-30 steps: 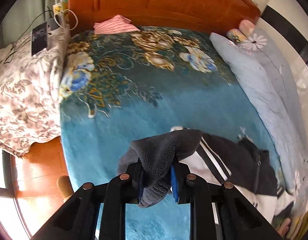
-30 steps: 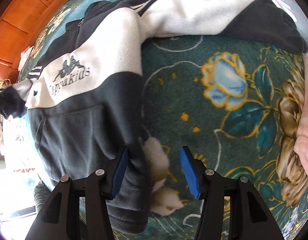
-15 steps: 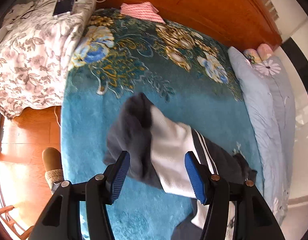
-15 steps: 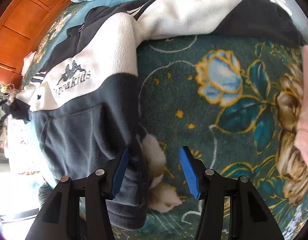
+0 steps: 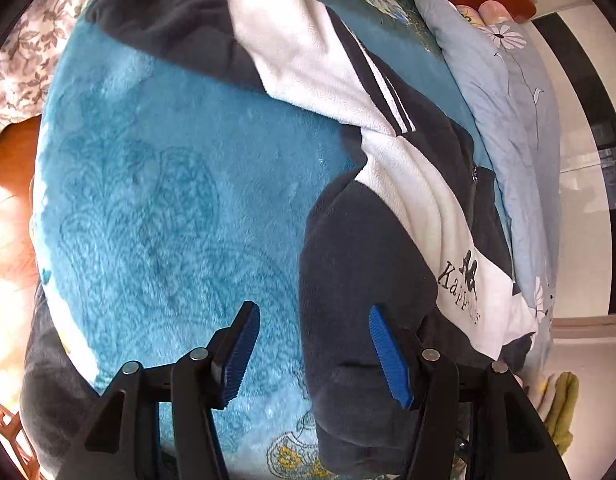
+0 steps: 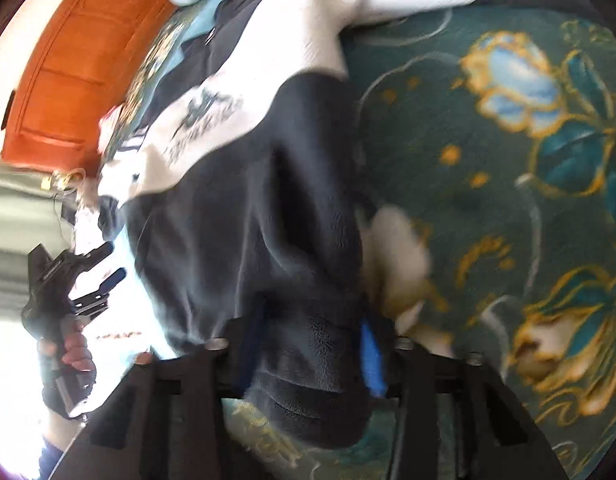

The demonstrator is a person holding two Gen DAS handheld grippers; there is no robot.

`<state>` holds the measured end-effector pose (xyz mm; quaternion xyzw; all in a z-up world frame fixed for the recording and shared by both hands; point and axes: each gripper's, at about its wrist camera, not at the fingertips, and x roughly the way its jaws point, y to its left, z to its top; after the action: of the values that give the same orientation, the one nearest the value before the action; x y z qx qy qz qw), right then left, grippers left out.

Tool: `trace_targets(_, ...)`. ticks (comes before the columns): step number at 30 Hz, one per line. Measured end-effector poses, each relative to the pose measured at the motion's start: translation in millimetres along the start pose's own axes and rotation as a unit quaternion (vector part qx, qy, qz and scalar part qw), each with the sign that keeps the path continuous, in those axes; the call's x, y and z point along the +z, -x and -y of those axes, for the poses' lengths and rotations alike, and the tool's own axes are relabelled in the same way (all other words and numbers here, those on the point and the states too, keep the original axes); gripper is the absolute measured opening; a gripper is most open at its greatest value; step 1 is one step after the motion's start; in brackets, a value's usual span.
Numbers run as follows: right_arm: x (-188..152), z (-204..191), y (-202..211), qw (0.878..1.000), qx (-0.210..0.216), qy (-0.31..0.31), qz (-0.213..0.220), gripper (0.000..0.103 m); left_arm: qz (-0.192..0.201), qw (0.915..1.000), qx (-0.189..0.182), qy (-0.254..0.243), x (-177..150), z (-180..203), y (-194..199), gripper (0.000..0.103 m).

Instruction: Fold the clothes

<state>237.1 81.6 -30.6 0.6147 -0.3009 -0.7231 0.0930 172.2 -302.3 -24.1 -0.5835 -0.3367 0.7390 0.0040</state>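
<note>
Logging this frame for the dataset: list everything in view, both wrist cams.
sweatshirt: 1, dark grey and white with a printed logo, spread on the bed, one sleeve stretched toward the far end
blanket: 1, teal plush with gold and blue flowers, covering the bed
quilt: 1, pale blue with daisies, bunched along the bed's far side
floral sheet: 1, white with brown print, upper left in the left view
headboard: 1, orange wood, upper left in the right view
left gripper: 1, black with blue pads, open, hovering at the sweatshirt's hem edge
right gripper: 1, black with blue pads, dark hem bunched between its fingers; blurred
</note>
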Motion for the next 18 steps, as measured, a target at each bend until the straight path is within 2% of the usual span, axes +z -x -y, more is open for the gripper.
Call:
trace_targets(2, -2, -3, 3, 1.000, 0.010, 0.000, 0.002, 0.017, 0.006, 0.9999, -0.004, 0.009, -4, -6, 7, 0.061)
trace_targets(5, 3, -10, 17, 0.997, 0.074, 0.000, 0.008, 0.014, 0.015, 0.9996, -0.008, 0.020, -10, -15, 15, 0.061)
trace_targets(8, 34, -13, 42, 0.990, 0.125, -0.016, 0.062, 0.014, 0.020, 0.9994, -0.011, 0.024, -15, -19, 22, 0.061)
trace_targets(12, 75, -17, 73, 0.973, 0.186, -0.038, 0.131, 0.014, 0.018, 0.9997, -0.014, 0.013, -20, -12, 21, 0.061)
trace_targets(18, 114, 1, 81, 0.972, 0.154, -0.077, 0.160, 0.014, -0.013, 0.9992, -0.007, -0.036, -25, 19, -7, 0.061)
